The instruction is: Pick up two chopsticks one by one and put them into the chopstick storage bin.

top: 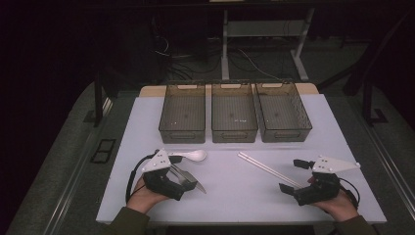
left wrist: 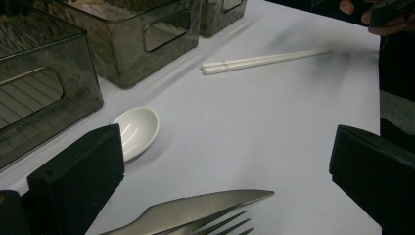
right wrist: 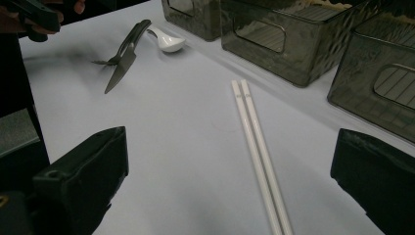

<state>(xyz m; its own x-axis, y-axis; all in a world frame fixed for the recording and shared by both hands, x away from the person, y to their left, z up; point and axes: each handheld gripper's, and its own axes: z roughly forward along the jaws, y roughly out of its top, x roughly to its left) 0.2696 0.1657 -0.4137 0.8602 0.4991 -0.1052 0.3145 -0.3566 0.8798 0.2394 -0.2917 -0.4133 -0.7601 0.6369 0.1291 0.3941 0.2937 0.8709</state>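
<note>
Slim white paired chopsticks [right wrist: 257, 156] flat on the table [top: 235, 196], between the released right claw [right wrist: 230, 186] jaws; left claw [left wrist: 225, 181] likewise released.

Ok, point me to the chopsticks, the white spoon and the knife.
chopsticks [right wrist: 257, 147]: right gripper view, middle of the pair's shafts.
white spoon [left wrist: 138, 128]: left gripper view, its bowl.
knife [left wrist: 205, 205]: left gripper view, its blade.

Both forearms come in low from the near edge, each hand wrapped round a hand-held gripper: left hand-held gripper [top: 188, 177] jaws wide apart, right hand-held gripper [top: 293, 176] likewise gaping, nothing gripped.
</note>
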